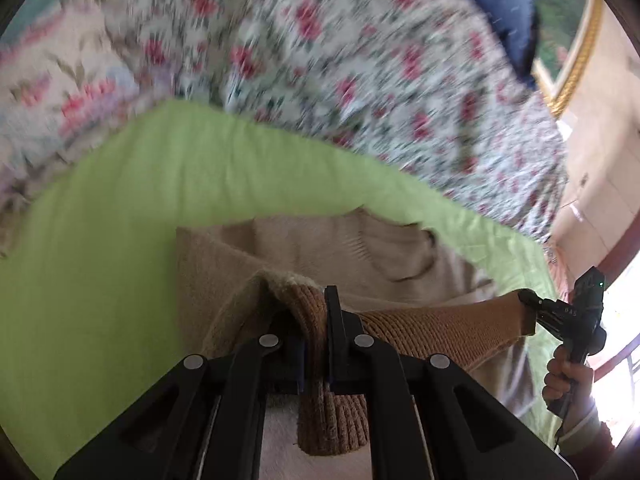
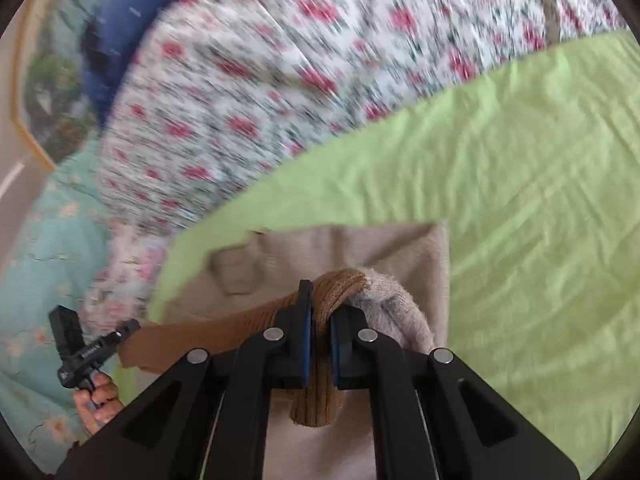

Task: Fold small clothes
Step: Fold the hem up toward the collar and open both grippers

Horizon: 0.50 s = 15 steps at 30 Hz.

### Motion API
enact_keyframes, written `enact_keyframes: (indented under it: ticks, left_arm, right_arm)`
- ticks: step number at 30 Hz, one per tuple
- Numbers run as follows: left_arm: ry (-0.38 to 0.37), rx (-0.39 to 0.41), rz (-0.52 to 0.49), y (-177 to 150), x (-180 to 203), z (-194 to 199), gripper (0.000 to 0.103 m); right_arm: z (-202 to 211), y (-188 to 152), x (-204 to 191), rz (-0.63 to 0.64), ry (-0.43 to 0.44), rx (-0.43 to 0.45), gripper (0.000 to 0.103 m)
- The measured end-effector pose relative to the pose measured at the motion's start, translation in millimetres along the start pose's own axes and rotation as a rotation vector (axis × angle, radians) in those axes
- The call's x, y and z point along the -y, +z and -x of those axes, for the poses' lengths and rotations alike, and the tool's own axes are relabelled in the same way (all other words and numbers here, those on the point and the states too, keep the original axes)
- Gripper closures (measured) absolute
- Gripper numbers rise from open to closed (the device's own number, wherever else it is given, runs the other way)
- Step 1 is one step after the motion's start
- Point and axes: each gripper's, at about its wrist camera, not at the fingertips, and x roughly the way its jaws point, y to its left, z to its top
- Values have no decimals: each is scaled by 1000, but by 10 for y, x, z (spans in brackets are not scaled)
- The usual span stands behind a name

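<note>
Step in hand: judged from the two grips, the ribbed hem of the sweater (image 1: 304,248) is being carried over the body toward the neck, to fold it in half.
Doing it well: keep both corners level and the hem taut between them, so the edge lands square on the far end; lower both together and let go only once the cloth lies flat.
Left gripper (image 1: 314,332): jaws narrow, pinched on the brown ribbed hem, which bunches between the pads and hangs out below them.
Right gripper (image 2: 320,330): jaws narrow too, clamped on the other end of the same hem; in the left view it sits at 3 o'clock, a hand (image 1: 568,380) round its handle.
Sweater, look: beige knit, soft and limp, with a darker brown ribbed band (image 2: 224,330) stretched between the grippers; neck opening at 1 o'clock from the left grip.
Sweater, place: on the green sheet (image 1: 120,240), the flowered bedding (image 1: 320,60) beyond at 12 o'clock.
Risk: an uneven pull would skew the fold.
</note>
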Motion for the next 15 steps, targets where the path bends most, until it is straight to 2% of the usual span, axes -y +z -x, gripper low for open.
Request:
enact_keyframes:
  ticks: [4, 6, 7, 8, 9, 11, 12, 15]
  left_arm:
    - [7, -59, 21, -143, -114, -214, 89]
    - [-29, -60, 23, -263, -103, -110, 72]
    - [-39, -55, 16, -339, -80, -36, 60]
    - [-45, -50, 6, -422, -42, 44, 55]
    - [-57, -46, -9, -514, 14, 120, 52]
    - [-98, -69, -47, -741, 185, 211, 52]
    - [-111, -86, -66, -813, 273, 215, 52]
    - [-132, -157, -163, -986, 592, 52, 52]
  right_arm:
    - [-347, -79, 204, -32, -51, -75, 88]
    - [-306, -139, 261, -55, -53, -77, 77]
    - [-217, -171, 257, -55, -50, -59, 72]
    - [-109, -210, 216, -40, -62, -35, 63]
    - [16, -263, 158, -12, -79, -8, 61]
    - [214, -396, -8, 61, -65, 21, 61]
    - [266, -487, -135, 113, -27, 10, 61]
    - [132, -739, -530, 291, 71, -128, 61]
